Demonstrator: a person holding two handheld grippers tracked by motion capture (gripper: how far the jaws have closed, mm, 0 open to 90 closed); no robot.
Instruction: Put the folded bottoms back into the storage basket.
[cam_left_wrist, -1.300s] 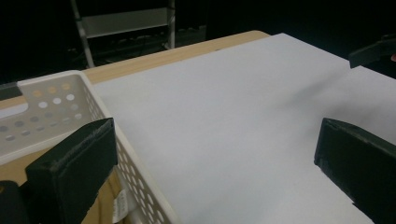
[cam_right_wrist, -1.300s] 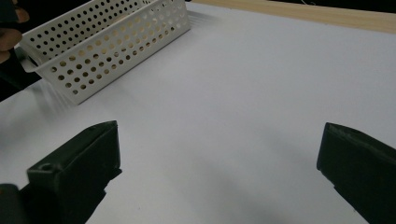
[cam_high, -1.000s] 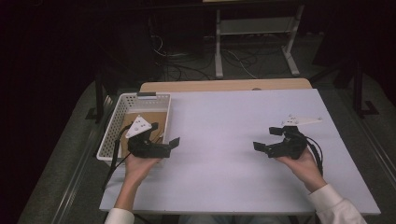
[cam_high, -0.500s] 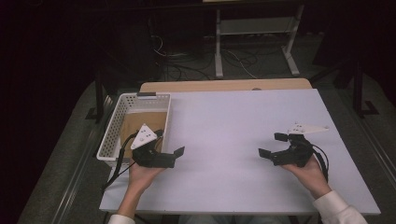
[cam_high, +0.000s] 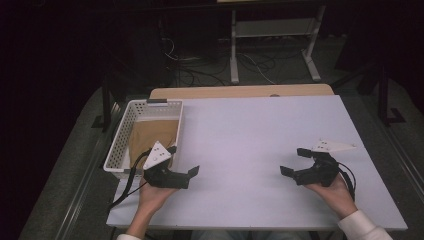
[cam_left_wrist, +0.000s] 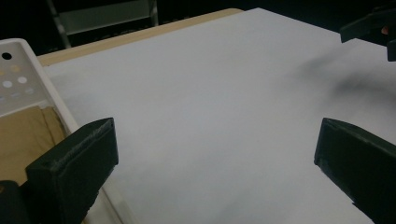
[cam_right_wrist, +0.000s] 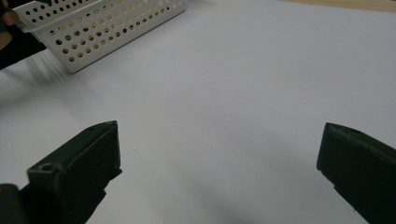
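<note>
Low over the white table (cam_high: 250, 135), near its front left, a hand holds my left gripper (cam_high: 183, 161) open with nothing between the jaws. It sits just right of the near end of a white perforated basket (cam_high: 116, 147). A flat brown sheet (cam_high: 152, 137) lies in the basket. In the left gripper view my left gripper (cam_left_wrist: 212, 154) spans bare table, with the basket rim (cam_left_wrist: 28, 79) and brown sheet (cam_left_wrist: 23, 135) at the left. At the front right, my right gripper (cam_high: 295, 161) also stands open and empty. In the right gripper view my right gripper (cam_right_wrist: 217, 163) faces the basket (cam_right_wrist: 102, 28).
A wooden strip (cam_high: 240, 91) runs along the table's far edge. Behind it on the dark floor stand a metal rack (cam_high: 270, 30) and loose cables (cam_high: 200, 65). The right gripper (cam_left_wrist: 373, 28) appears far off in the left gripper view.
Both grippers have drawn back toward the table's near edge. The left one has come away from above the basket's near end. Both stay open.
</note>
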